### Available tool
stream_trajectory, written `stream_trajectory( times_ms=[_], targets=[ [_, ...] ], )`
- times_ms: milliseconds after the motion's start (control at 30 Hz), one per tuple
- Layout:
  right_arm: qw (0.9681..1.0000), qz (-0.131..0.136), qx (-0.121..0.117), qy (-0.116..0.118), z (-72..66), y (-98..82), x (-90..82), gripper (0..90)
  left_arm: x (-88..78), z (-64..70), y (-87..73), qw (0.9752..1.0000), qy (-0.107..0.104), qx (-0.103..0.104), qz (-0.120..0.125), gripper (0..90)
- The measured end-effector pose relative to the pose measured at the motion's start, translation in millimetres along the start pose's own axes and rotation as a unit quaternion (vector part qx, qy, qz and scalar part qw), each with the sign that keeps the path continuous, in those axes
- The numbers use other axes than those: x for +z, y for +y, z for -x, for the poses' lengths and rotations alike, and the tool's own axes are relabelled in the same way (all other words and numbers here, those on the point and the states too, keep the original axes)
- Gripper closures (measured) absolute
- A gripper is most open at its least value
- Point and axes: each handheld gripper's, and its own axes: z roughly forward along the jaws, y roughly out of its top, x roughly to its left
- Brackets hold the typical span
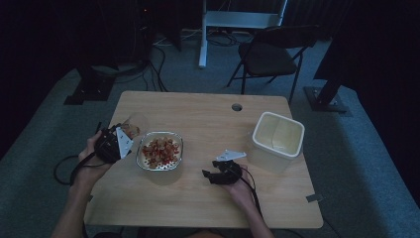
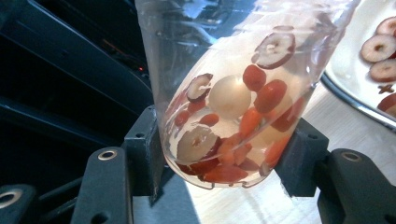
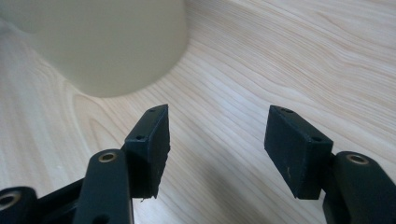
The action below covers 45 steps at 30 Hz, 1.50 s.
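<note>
At the left edge of the worktop (image 1: 208, 111), your left gripper (image 1: 115, 144) pinches a clear plastic cup (image 2: 233, 93) between its pads, tilted toward the metal bowl (image 1: 159, 150) just to its right; the cup holds red berries, sliced dried fruit and a pale round piece, and the bowl holds more of the same mix. Nearer you and to the right of the bowl, your right gripper (image 1: 218, 174) hovers over bare wood with its jaws spread and nothing between them. Just beyond it, at the right, stands a white square container (image 1: 277, 141).
</note>
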Motion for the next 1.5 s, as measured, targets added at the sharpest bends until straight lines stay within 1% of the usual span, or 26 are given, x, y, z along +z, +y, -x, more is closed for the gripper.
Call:
stream_trajectory(
  times_ms=[133,167,200,267,333,367,400,433,467,533,567,600,633,700,733,767,800,833,867,900,967,1133,1233,1267,1433,1500],
  targets=[
    [1.0000,0.000,0.006,-0.006,5.6,-4.0,-3.2,40.2,-4.4,0.3,-0.8,0.9995,0.019,0.025,0.005,42.9],
    [0.9999,0.000,0.009,-0.008,8.3,-6.2,-4.6,40.2,-7.2,1.2,-1.3,0.9982,0.036,0.048,0.005,42.9],
    [0.9999,0.000,0.009,-0.008,8.3,-6.2,-4.6,40.2,-7.2,1.2,-1.3,0.9982,0.036,0.048,0.005,42.8],
    [0.9999,-0.001,0.013,-0.010,10.3,-8.6,-5.3,40.2,-10.9,1.8,-1.1,0.9959,0.050,0.075,0.006,42.9],
    [0.9999,-0.002,0.013,-0.009,10.7,-9.5,-5.2,40.2,-12.0,1.9,-0.8,0.9950,0.055,0.084,0.005,42.9],
    [0.9999,-0.002,0.014,-0.009,10.8,-9.8,-5.0,40.1,-13.7,1.5,0.0,0.9926,0.063,0.104,0.003,42.9],
    [0.9999,-0.002,0.014,-0.009,10.8,-9.8,-5.0,40.1,-13.7,1.5,0.0,0.9926,0.063,0.104,0.003,42.9],
    [0.9999,-0.004,0.015,-0.008,10.7,-10.3,-4.6,40.2,-15.1,1.6,0.4,0.9883,0.077,0.132,-0.003,42.9],
    [0.9999,-0.004,0.015,-0.008,10.7,-10.3,-4.6,40.2,-15.1,1.6,0.4,0.9883,0.077,0.132,-0.003,42.9],
    [0.9999,-0.004,0.013,-0.008,10.7,-10.6,-4.2,40.1,-16.5,1.7,0.7,0.9819,0.091,0.166,-0.010,43.0],
    [0.9998,-0.005,0.015,-0.008,10.8,-10.9,-3.7,40.2,-17.8,1.3,0.8,0.9769,0.099,0.189,-0.010,43.0],
    [0.9998,-0.005,0.015,-0.008,10.8,-11.0,-3.5,40.2,-18.5,1.2,1.0,0.9738,0.103,0.202,-0.012,43.0],
    [0.9998,-0.005,0.015,-0.008,10.9,-11.1,-3.3,40.2,-18.5,1.2,1.0,0.9738,0.103,0.202,-0.012,43.0],
    [0.9998,-0.005,0.015,-0.008,11.0,-11.2,-3.1,40.2,-19.8,1.1,1.4,0.9691,0.110,0.220,-0.016,43.0],
    [0.9998,-0.005,0.016,-0.007,10.7,-11.6,-2.5,40.2,-21.7,1.0,1.8,0.9640,0.115,0.239,-0.016,43.0],
    [0.9998,-0.005,0.016,-0.007,10.7,-11.6,-2.5,40.2,-21.7,1.0,1.8,0.9640,0.115,0.239,-0.016,43.0],
    [0.9998,-0.006,0.016,-0.007,10.4,-11.7,-2.3,40.2,-22.4,1.4,1.8,0.9605,0.121,0.250,-0.015,43.0],
    [0.9998,-0.007,0.016,-0.006,10.2,-12.1,-1.6,40.2,-23.5,1.1,2.5,0.9586,0.123,0.257,-0.016,43.0],
    [0.9998,-0.007,0.016,-0.006,10.2,-12.1,-1.6,40.2,-24.2,0.8,2.8,0.9582,0.124,0.257,-0.014,43.0],
    [0.9998,-0.007,0.016,-0.005,10.0,-12.5,-0.6,40.2,-25.2,0.5,3.4,0.9552,0.129,0.266,-0.016,43.0],
    [0.9998,-0.008,0.015,-0.004,9.6,-12.9,0.2,40.2,-25.5,0.2,4.0,0.9547,0.130,0.267,-0.015,43.0],
    [0.9998,-0.009,0.015,-0.004,9.9,-13.8,1.4,40.1,-25.0,0.4,5.9,0.9502,0.138,0.279,-0.015,43.0],
    [0.9998,-0.010,0.016,-0.004,10.6,-14.0,1.1,40.2,-25.0,0.3,6.8,0.9501,0.140,0.278,-0.012,43.0],
    [0.9998,-0.010,0.017,-0.005,11.4,-14.4,0.5,40.2,-24.9,0.4,7.3,0.9487,0.144,0.281,-0.012,43.0],
    [0.9998,-0.008,0.017,-0.005,12.5,-15.5,0.0,40.2,-24.9,0.7,7.9,0.9467,0.150,0.285,-0.010,43.0],
    [0.9997,-0.009,0.020,-0.006,12.5,-16.1,-0.1,40.2,-25.3,1.0,8.0,0.9440,0.154,0.292,-0.011,43.0]
  ],
)
